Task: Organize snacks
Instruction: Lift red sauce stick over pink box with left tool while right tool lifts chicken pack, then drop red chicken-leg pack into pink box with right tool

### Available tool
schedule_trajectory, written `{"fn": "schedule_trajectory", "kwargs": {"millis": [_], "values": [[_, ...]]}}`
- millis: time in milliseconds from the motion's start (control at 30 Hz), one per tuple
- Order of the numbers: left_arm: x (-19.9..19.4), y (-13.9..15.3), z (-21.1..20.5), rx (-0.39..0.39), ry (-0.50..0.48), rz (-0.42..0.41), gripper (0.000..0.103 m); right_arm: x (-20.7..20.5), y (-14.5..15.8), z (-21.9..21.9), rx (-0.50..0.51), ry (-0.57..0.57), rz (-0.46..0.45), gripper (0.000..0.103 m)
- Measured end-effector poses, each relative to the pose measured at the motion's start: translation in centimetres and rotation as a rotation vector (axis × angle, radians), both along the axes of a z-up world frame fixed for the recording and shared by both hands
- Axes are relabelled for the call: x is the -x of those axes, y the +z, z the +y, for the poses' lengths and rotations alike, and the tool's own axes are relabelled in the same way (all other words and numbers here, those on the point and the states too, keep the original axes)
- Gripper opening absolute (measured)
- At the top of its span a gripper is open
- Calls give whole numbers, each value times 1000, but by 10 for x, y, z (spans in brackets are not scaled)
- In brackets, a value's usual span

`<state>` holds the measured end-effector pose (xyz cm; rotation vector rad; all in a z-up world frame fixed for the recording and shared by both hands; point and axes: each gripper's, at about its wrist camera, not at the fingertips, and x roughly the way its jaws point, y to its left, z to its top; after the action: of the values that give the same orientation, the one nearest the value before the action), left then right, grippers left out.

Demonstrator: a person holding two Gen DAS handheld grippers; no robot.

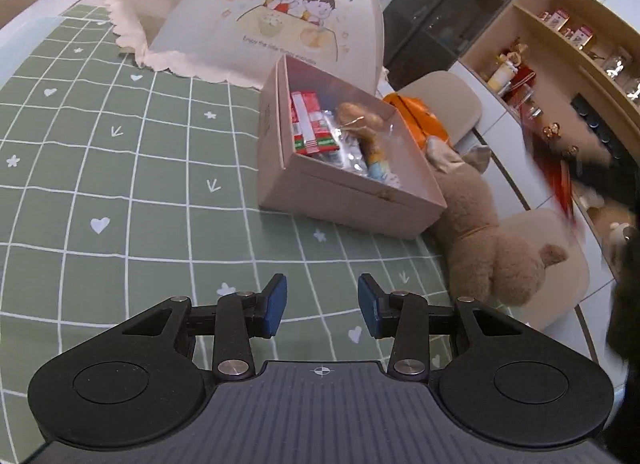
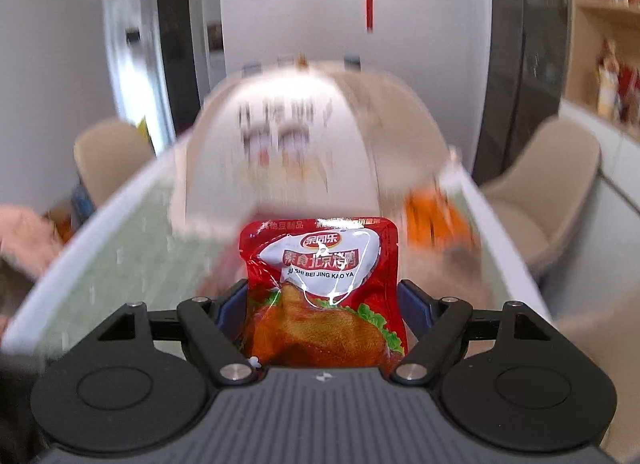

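Note:
A pale cardboard box stands open on the green checked tablecloth, holding several snack packets, red and clear ones among them. My left gripper hovers over the cloth in front of the box, open, with nothing between its blue pads. In the right wrist view my right gripper is shut on a red snack pouch with a roast duck picture, held upright above the table. The background there is blurred.
A dome-shaped food cover with a cartoon print stands behind the box. A brown plush toy lies at the box's right, by an orange bag. Beige chairs and wall shelves surround the table.

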<state>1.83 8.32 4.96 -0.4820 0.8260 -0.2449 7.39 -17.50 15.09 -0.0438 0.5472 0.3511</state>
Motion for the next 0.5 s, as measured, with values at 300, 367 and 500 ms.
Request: {"fn": "schedule_trajectory", "kwargs": {"millis": [300,367,500], "values": [[10,26,3,-26,34,-80,43,-119,26,22,-147,-25,122,84],[14,21,6,-44,53,-60,43,-123,17,24,-158,-23,137,84],[14,12,12,-51,82,-28,43,-122,5,23,-197,-33,111,84]]}}
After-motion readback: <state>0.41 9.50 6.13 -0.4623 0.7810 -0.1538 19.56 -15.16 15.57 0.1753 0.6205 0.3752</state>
